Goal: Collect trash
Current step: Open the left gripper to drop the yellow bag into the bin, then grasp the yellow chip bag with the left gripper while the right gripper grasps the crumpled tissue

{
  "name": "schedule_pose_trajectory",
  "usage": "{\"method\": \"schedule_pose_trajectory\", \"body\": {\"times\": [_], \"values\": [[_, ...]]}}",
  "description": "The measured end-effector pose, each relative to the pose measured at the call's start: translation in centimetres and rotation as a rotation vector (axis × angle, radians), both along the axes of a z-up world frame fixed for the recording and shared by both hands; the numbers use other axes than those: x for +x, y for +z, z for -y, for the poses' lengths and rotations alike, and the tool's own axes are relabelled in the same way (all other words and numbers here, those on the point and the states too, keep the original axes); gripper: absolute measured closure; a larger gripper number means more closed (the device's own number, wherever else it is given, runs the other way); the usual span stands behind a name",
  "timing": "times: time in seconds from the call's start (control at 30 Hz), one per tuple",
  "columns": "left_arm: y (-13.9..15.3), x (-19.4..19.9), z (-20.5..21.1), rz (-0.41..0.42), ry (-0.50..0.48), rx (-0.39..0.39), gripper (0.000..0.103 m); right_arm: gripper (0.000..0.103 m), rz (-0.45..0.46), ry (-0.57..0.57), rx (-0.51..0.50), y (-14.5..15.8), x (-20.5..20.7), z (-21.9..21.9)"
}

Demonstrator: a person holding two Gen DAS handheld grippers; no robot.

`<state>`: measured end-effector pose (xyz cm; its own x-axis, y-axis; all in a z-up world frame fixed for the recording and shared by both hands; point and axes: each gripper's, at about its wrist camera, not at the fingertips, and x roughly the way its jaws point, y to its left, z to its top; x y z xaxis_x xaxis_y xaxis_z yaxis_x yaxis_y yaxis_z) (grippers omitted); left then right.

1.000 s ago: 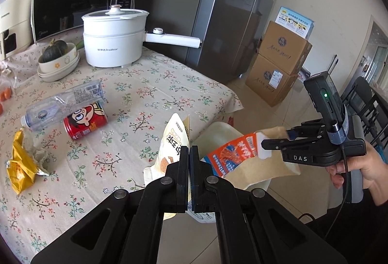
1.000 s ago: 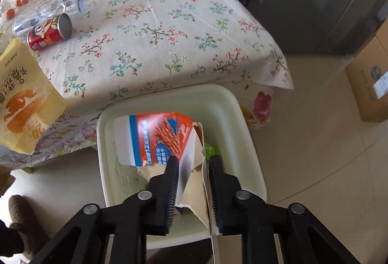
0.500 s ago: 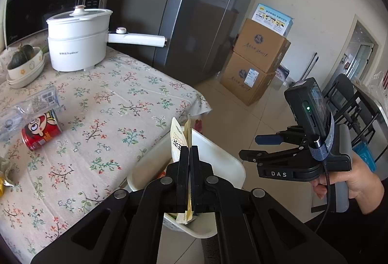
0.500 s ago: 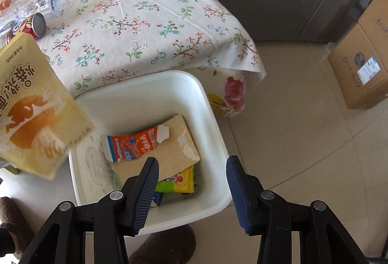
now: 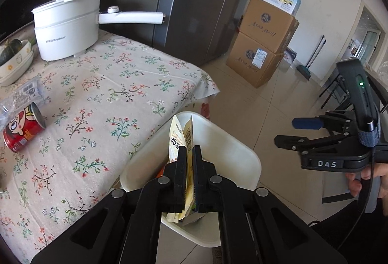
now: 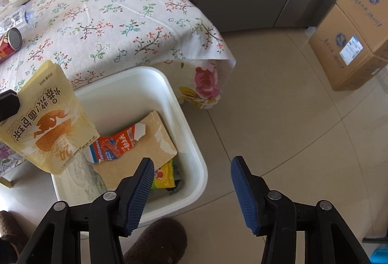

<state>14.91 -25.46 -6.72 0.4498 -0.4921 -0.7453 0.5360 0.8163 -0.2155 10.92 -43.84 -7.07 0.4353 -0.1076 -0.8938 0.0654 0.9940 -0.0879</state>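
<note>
My left gripper (image 5: pixel 189 154) is shut on a yellow snack bag (image 5: pixel 178 140), holding it edge-on over the white trash bin (image 5: pixel 232 142). In the right wrist view the same bag (image 6: pixel 46 118) hangs over the bin's (image 6: pixel 191 142) left side. Inside the bin lie a brown bag with a red and white label (image 6: pixel 135 140) and a yellow wrapper (image 6: pixel 163 175). My right gripper (image 6: pixel 192 176) is open and empty above the bin's right rim; it also shows in the left wrist view (image 5: pixel 298 130).
A table with a floral cloth (image 5: pixel 101 99) carries a red can (image 5: pixel 23 127), a clear plastic bottle (image 5: pixel 21 96), a white pot (image 5: pixel 68 26) and a bowl (image 5: pixel 14 62). A fridge (image 5: pixel 194 2) and stacked cardboard boxes (image 5: pixel 264 40) stand behind. A brown slipper (image 6: pixel 157 242) is by the bin.
My right gripper let go of the brown bag, which dropped into the bin, then opened wide and drew back. My left gripper carried the yellow bag from the table edge over the bin.
</note>
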Motion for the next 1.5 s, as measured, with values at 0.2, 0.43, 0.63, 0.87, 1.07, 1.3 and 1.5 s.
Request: {"method": "schedule_pose_trajectory", "body": {"times": [0.2,0.43,0.63,0.87,1.07,1.3,1.5], "values": [[0.3,0.3,-3.1,0.014,0.087,0.056,0.035,0.032,0.027,0.007,0.013,0.9,-0.7,-0.7],[1.4,-0.1,-7.6,0.029,0.175,0.117,0.021,0.029,0.046,0.040,0.031,1.8,-0.6,-3.0],[2.8,-0.8,-12.1,0.066,0.254,0.135,0.010,0.029,0.085,0.069,0.088,3.3,0.1,-6.0],[4.4,-1.0,-18.2,0.089,0.366,0.141,0.001,0.009,0.150,0.151,0.068,4.7,1.5,-11.2],[4.8,-0.6,-25.3,0.046,0.524,0.165,0.000,0.002,0.225,0.190,0.039,4.7,2.9,-15.2],[3.2,0.5,-32.5,-0.079,0.663,0.142,0.000,0.002,0.152,0.215,0.176,3.3,6.5,-18.8],[0.4,2.3,-34.4,-0.163,0.683,0.140,0.000,0.002,0.109,0.227,0.241,2.9,9.2,-22.1]]}}
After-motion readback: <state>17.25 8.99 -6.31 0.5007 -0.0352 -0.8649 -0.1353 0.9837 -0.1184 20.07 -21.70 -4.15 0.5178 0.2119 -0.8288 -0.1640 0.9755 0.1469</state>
